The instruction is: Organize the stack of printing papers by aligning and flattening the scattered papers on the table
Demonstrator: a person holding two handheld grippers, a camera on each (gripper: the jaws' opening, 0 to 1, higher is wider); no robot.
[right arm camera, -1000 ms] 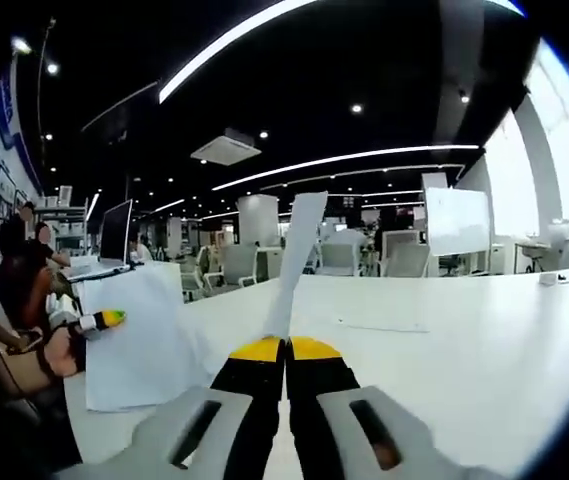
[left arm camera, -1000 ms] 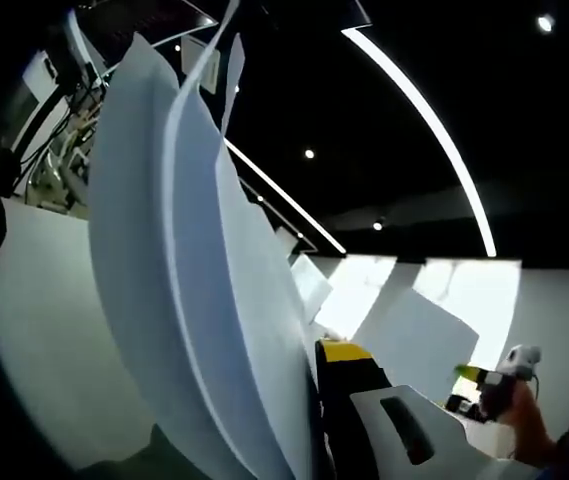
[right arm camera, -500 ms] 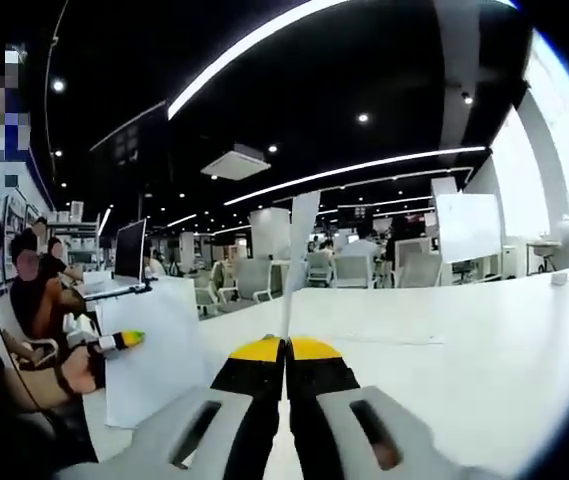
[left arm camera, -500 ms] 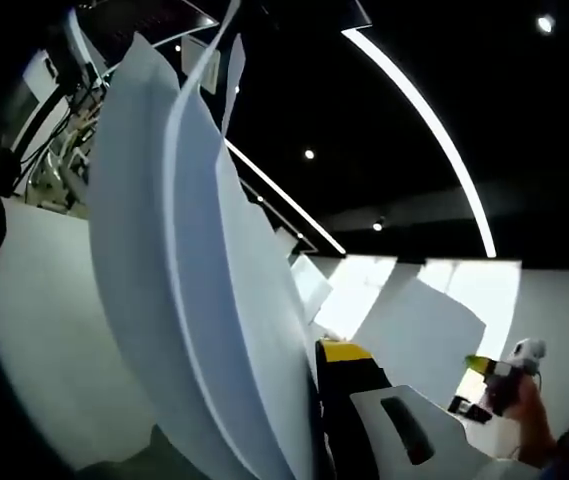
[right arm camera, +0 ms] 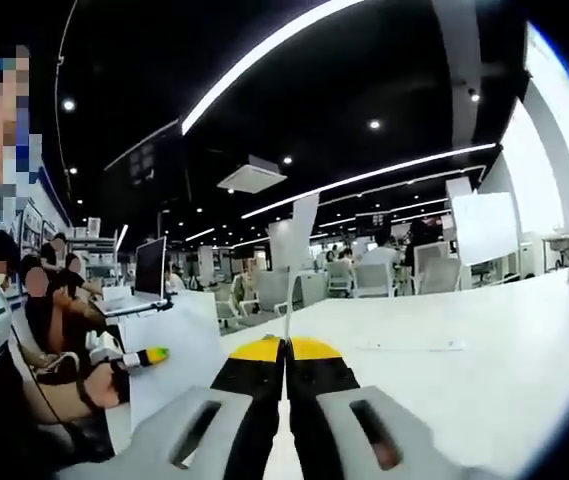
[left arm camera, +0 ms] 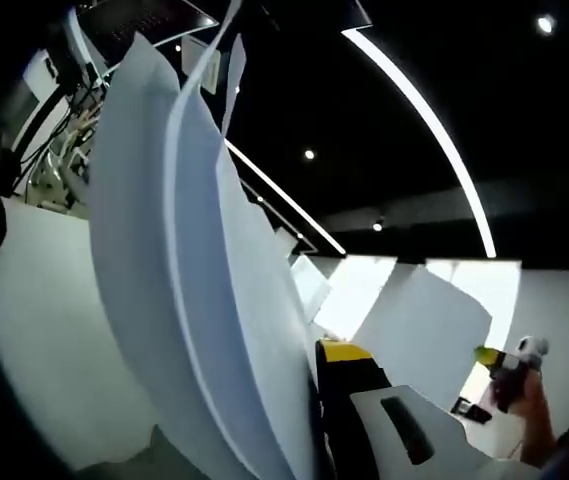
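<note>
White desk (right arm camera: 484, 340) spans the right gripper view, big open office behind; it also shows pale at left in the left gripper view (left arm camera: 34, 330).

Stack of white printing paper sheets (left arm camera: 194, 300) stands on edge, curved and fanned, right in front of the left camera, off the desk surface. Left claw (left arm camera: 316, 365): one yellow-tipped black jaw visible, pressed against the sheet edges; second jaw hidden behind the paper, so it reads as clamped on the stack. Framing here is unchanged from 1.0 s ago.

Single white paper sheet (right arm camera: 297, 255) stands edge-on, rising straight up from the right claw (right arm camera: 285, 347). Both yellow tips together, pinching its bottom edge.

In the right gripper view the left claw (right arm camera: 150, 355) comes in from the left, in a person's hand (right arm camera: 69, 385), with the stack (right arm camera: 179, 350) seen face-on beside it. In the left gripper view the right claw (left arm camera: 492, 356) shows at far right holding its sheet (left arm camera: 424, 330).

Delta vs 1.0 s ago: right camera pitched up, more dark ceiling, desk lower in view. Stack and left claw sit lower and further right in the right gripper view. In the left gripper view the right claw and its sheet have shifted slightly up and right.
</note>
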